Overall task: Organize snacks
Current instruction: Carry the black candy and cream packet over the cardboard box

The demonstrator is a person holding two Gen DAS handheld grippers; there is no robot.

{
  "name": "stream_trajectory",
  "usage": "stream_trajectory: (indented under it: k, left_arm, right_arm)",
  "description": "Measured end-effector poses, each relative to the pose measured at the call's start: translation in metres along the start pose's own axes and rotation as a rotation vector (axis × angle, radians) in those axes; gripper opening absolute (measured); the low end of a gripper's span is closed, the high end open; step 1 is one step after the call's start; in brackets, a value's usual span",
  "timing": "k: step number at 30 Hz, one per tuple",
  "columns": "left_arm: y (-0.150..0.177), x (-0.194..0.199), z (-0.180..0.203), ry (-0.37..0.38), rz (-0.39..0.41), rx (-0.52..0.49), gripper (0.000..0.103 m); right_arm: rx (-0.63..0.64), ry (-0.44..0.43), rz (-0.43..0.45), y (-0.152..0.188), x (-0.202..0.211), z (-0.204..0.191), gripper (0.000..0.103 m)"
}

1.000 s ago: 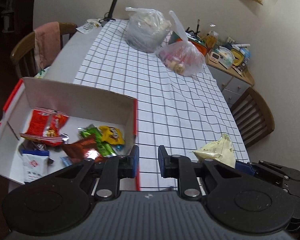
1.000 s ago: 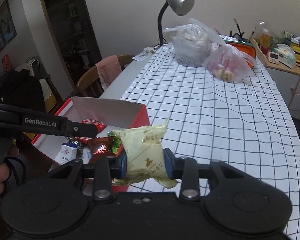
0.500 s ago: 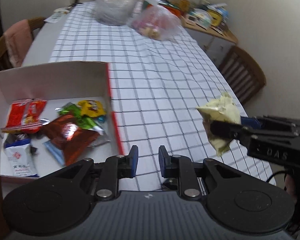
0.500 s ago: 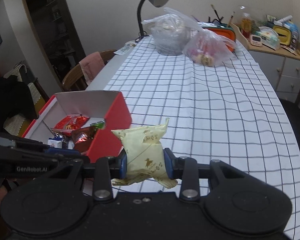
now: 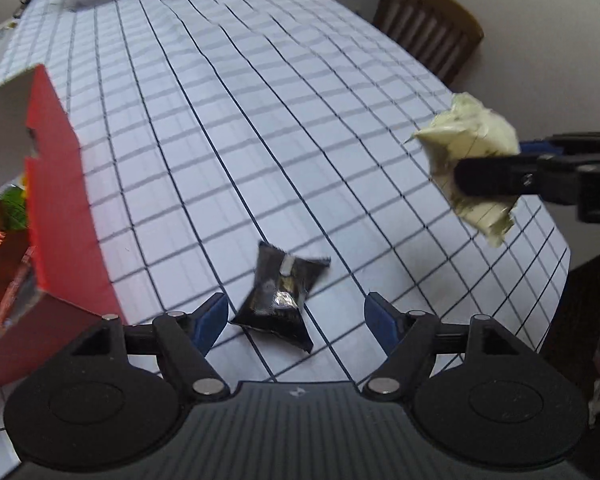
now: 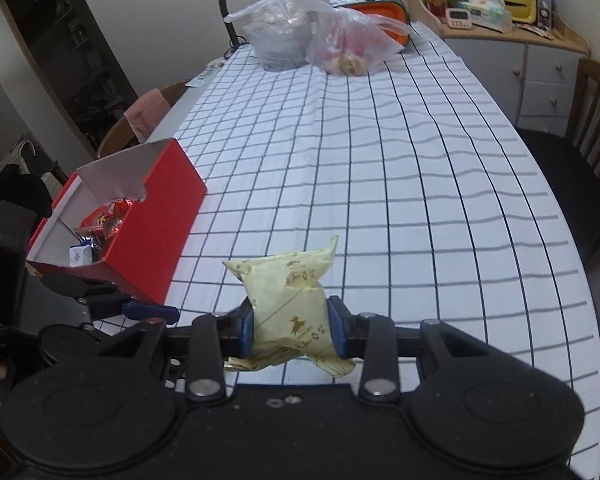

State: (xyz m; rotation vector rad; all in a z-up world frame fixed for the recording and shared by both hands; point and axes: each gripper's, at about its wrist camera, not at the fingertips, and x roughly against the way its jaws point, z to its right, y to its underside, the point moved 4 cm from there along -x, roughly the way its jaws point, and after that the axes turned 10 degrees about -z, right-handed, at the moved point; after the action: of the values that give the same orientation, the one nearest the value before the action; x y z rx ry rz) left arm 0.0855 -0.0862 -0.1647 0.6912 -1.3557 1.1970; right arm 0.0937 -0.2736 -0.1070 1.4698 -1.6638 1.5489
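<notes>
between the spread jaws, a black packet to pick up

between the fingers of the left gripper (image 5: 296, 312) lies a small black packet (image 5: 281, 296), flat on the checked tablecloth (image 5: 260, 120), with neither blue pad touching it. the jaws have just been opening and now stand wide apart, one pad on each side of the packet. the packet sits askew, a pointed corner toward the camera, and the picture is blurred, so its exact lie is hard to read.

to do this step well, i judge the gripper should come down until both pads flank the thick middle of the packet, not its crimped ends, then close slowly; foil like this may slip or fold if caught by a corner.

just to the left stands the red box (image 5: 60, 208), touching the cloth, with other wrapped snacks partly visible inside. that looks like the place for the packet, so the lift needs to clear the box's near wall.

farther out, the right gripper (image 6: 292, 330) is clamped on a pale yellow packet (image 6: 290, 304), held off the table. it probably goes into the box too; the two grippers should take turns so they do not meet over the box.
</notes>
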Motion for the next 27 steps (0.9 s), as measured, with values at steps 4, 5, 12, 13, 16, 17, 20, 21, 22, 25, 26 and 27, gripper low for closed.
stream_trajectory:
  k: [4, 5, 12, 13, 16, 17, 20, 21, 22, 25, 26, 27]
  left_arm:
    - [-0.001, -0.016, 0.003, -0.012, -0.029, -0.020, 0.075]
    - [-0.002, -0.020, 0.003, -0.019, -0.032, -0.024, 0.075]
    - [-0.009, -0.038, -0.002, -0.031, -0.063, -0.009, 0.062]
    - [-0.009, -0.040, -0.003, -0.038, -0.064, -0.005, 0.057]
    - [-0.010, -0.041, -0.004, -0.049, -0.060, 0.003, 0.047]
    - [-0.010, -0.041, -0.005, -0.051, -0.059, 0.006, 0.046]
    - [-0.010, -0.040, -0.005, -0.047, -0.054, 0.020, 0.040]
    - [-0.009, -0.040, -0.005, -0.048, -0.052, 0.025, 0.039]
    - [-0.008, -0.039, -0.006, -0.047, -0.049, 0.033, 0.038]
    - [-0.006, -0.036, -0.009, -0.028, -0.038, 0.065, 0.036]
    - [-0.006, -0.033, -0.010, -0.019, -0.031, 0.078, 0.036]
    - [-0.006, -0.030, -0.011, -0.007, -0.022, 0.090, 0.035]
  right_arm:
    - [-0.027, -0.006, -0.015, 0.011, -0.005, 0.007, 0.035]
    - [-0.033, -0.006, -0.018, 0.013, -0.006, 0.008, 0.035]
    - [-0.065, -0.010, -0.019, 0.022, -0.011, 0.010, 0.035]
    - [-0.068, -0.009, -0.019, 0.022, -0.012, 0.010, 0.035]
    - [-0.075, -0.005, -0.018, 0.023, -0.012, 0.009, 0.035]
    - [-0.075, -0.002, -0.017, 0.023, -0.012, 0.009, 0.035]
    - [-0.078, 0.002, -0.012, 0.022, -0.012, 0.008, 0.035]
    - [-0.078, 0.004, -0.011, 0.022, -0.012, 0.007, 0.035]
    - [-0.077, 0.005, -0.011, 0.021, -0.012, 0.006, 0.035]
    - [-0.074, 0.013, -0.011, 0.021, -0.012, 0.004, 0.035]
    - [-0.074, 0.016, -0.011, 0.020, -0.012, 0.003, 0.035]
    - [-0.074, 0.018, -0.009, 0.019, -0.011, 0.002, 0.035]
